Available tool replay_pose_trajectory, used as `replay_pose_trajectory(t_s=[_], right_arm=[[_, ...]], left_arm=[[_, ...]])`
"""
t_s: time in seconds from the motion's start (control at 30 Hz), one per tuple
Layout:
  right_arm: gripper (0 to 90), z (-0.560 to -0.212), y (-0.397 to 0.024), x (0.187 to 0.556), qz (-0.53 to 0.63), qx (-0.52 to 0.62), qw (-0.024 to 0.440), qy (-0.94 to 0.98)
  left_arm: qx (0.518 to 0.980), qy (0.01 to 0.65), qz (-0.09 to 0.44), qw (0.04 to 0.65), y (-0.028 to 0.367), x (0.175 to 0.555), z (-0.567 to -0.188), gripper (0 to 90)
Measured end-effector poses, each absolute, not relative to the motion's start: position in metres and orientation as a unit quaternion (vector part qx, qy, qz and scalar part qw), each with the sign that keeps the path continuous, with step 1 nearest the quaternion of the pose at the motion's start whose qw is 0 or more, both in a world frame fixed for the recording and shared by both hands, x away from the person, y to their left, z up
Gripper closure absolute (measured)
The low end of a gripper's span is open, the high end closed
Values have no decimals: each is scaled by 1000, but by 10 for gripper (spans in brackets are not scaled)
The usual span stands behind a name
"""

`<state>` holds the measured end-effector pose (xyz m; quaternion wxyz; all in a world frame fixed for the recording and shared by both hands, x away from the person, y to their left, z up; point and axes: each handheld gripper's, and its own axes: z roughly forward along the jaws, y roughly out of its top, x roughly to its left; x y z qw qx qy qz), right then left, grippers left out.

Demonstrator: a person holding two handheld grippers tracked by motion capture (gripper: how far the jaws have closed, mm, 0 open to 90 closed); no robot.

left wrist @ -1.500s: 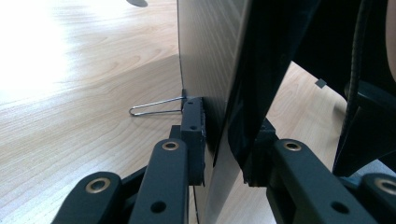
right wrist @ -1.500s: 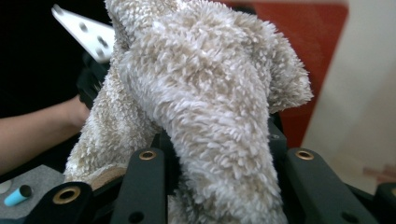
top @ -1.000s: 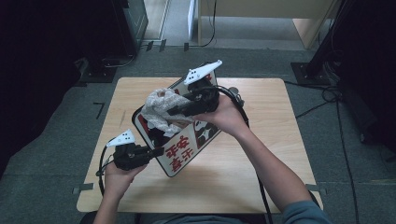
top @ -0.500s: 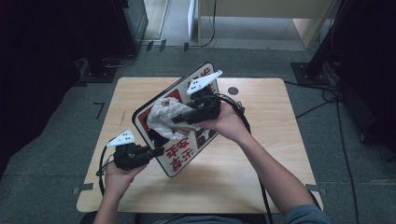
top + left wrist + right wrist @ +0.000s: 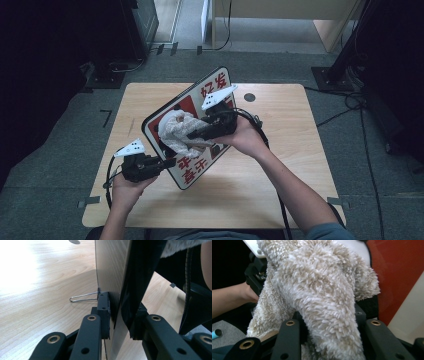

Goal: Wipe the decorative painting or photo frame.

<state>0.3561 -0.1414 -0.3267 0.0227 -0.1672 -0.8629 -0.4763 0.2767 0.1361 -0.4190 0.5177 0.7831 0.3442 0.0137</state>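
Right hand-held gripper lower, cloth against sign

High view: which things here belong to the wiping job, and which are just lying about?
In the job:
- sign board, held tilted on the table
- fluffy cloth pressed on its face
- left gripper, clamped on the board's edge
- right gripper, holding the cloth

Lying about:
- wire clip on the table
- cables on the floor

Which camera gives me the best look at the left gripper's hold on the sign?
The left gripper view: its jaws close on the sign edge-on, pads pressing both faces. The high view shows the left gripper at the sign's lower corner, grip too small to judge. The right gripper view catches some red and white face behind the fluffy cloth.
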Motion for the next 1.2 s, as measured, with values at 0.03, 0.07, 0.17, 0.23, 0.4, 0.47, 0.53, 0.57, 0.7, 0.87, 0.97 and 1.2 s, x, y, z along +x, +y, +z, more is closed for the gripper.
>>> replay_pose_trajectory(t_s=[0.03, 0.07, 0.17, 0.23, 0.4, 0.47, 0.53, 0.57, 0.7, 0.87, 0.97, 1.2], right_arm=[[637, -328, -142, 356, -477, -167, 22, -863], [637, -331, -142, 355, -477, -166, 24, -863], [636, -336, -144, 355, -477, -169, 28, -862], [635, -340, -145, 355, -477, -169, 28, -862], [634, -347, -147, 354, -476, -170, 33, -862], [635, -350, -148, 354, -479, -172, 36, -860], [634, -352, -149, 354, -480, -173, 37, -859], [634, -354, -149, 354, -482, -174, 39, -858], [633, -357, -150, 353, -479, -173, 40, -860], [631, -365, -151, 352, -482, -173, 40, -858], [630, -369, -152, 351, -479, -176, 42, -859], [624, -383, -154, 348, -476, -177, 45, -860]], left_arm=[[783, 344, 13, 518, 136, 277, -419, 753], [783, 344, 13, 518, 136, 277, -419, 752], [783, 344, 13, 518, 136, 277, -419, 752], [782, 345, 13, 519, 136, 277, -419, 752], [783, 344, 13, 518, 136, 277, -419, 752], [783, 344, 13, 517, 136, 277, -419, 752], [784, 344, 13, 517, 136, 277, -419, 752], [784, 344, 13, 517, 136, 277, -419, 752], [784, 343, 14, 517, 136, 277, -419, 752], [784, 343, 14, 517, 136, 277, -419, 752], [785, 343, 14, 516, 136, 277, -419, 752], [785, 343, 13, 516, 136, 277, -419, 750]])
